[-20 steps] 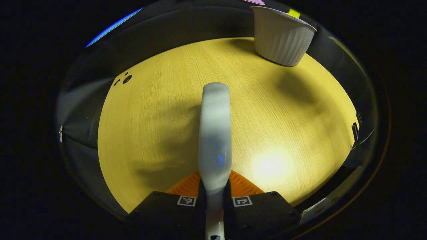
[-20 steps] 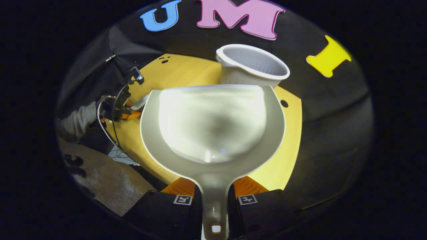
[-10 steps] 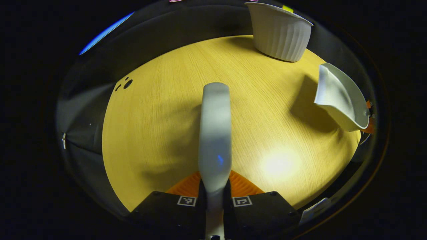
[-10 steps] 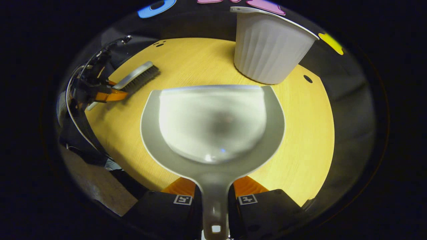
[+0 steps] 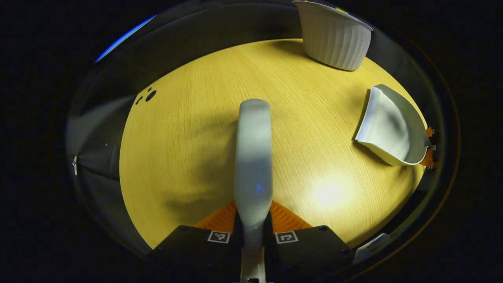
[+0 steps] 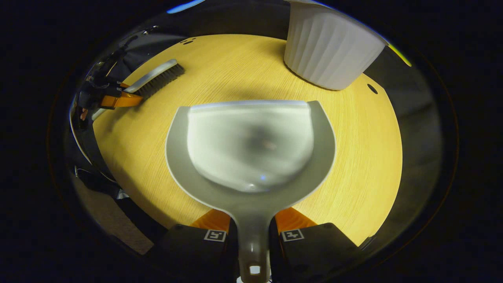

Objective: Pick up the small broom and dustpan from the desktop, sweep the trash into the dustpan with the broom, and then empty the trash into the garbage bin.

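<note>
With no trash showing on the table (image 6: pixel 365 157), the left gripper (image 5: pixel 253 224) is clamping the broom (image 5: pixel 253 157) and the right gripper (image 6: pixel 253 228) the empty dustpan (image 6: pixel 251 145), suggesting the bin (image 6: pixel 330 55) emptying is done.

A round wooden table (image 5: pixel 188 149) catches a bright glare, dark cloth wall (image 5: pixel 220 31) behind

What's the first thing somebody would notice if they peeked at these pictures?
Probably the big pale dustpan, held by its handle in the right hand-held gripper just above the yellow wooden table. Next comes the ribbed white garbage bin standing at the table's far edge, just beyond the dustpan. The small broom with dark bristles sits off to the left, gripped by the left hand-held gripper.
</note>
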The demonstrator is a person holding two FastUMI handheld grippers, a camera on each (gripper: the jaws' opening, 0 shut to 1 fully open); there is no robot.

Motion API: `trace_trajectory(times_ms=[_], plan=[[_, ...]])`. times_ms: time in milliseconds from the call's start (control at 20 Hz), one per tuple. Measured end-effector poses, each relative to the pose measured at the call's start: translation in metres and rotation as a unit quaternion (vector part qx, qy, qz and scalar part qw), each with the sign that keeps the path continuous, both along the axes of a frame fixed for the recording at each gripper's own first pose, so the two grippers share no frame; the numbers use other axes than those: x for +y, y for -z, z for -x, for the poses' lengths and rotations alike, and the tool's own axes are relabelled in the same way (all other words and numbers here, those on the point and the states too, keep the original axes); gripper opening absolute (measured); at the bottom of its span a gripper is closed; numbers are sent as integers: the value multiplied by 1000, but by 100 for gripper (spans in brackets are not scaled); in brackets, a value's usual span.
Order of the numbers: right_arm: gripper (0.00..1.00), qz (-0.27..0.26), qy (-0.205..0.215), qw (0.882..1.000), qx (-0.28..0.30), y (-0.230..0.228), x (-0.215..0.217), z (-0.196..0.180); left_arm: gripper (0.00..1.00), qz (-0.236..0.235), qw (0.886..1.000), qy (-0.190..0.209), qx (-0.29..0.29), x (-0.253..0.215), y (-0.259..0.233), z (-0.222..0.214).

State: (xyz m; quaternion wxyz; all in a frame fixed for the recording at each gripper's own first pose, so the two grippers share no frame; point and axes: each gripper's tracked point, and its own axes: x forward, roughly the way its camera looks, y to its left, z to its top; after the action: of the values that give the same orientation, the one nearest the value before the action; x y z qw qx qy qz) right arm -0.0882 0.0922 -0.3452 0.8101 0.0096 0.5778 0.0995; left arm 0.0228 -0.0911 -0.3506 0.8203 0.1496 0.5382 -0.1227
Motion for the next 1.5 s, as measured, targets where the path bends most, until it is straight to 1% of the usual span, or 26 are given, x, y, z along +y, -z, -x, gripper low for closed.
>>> trace_trajectory(times_ms=[100,250,300,450,550,600,650,700,800,900,1000,1050,1100,1150,1300,1400,1450,1500], plan=[[37,-8,-1,1000,3,-1,5,2,27,-3,1000,5,1,1,-2,0],[42,-17,2,1000,-1,-1,6,5,33,-12,1000,11,-4,2,-5,0],[44,-17,2,1000,3,-2,6,7,33,-16,1000,14,-7,3,-8,0],[45,-18,1,1000,0,-19,-1,13,39,-24,999,23,-19,4,-19,2],[44,-24,5,1000,-7,-38,-6,19,41,-28,999,26,-33,7,-31,8],[45,-29,9,999,-14,-49,-8,20,41,-26,999,28,-37,7,-38,12],[45,-33,13,999,-24,-60,-11,20,34,-21,998,27,-45,6,-46,14],[45,-37,18,998,-38,-73,-13,19,42,-16,998,24,-55,5,-56,16],[45,-49,30,995,-77,-105,-12,13,42,4,996,13,-83,2,-80,19],[46,-57,40,990,-124,-135,-13,-1,42,37,991,-5,-125,-7,-109,14],[45,-60,46,981,-181,-168,-13,-20,42,71,982,-21,-175,-19,-147,11],[46,-60,51,974,-212,-187,-14,-31,42,83,975,-26,-204,-23,-166,6],[46,-60,60,965,-246,-207,-16,-42,38,96,967,-30,-235,-27,-189,3],[46,-62,68,956,-277,-224,-19,-50,42,111,957,-33,-265,-33,-209,0],[46,-55,95,927,-360,-275,-30,-71,42,163,917,-33,-362,-48,-277,-6],[46,-44,110,907,-405,-309,-38,-84,41,187,892,-40,-410,-50,-317,-4],[46,-40,116,898,-423,-323,-41,-86,41,196,883,-44,-425,-52,-331,-1],[45,-41,118,891,-435,-331,-41,-88,41,203,875,-47,-436,-51,-341,3]])
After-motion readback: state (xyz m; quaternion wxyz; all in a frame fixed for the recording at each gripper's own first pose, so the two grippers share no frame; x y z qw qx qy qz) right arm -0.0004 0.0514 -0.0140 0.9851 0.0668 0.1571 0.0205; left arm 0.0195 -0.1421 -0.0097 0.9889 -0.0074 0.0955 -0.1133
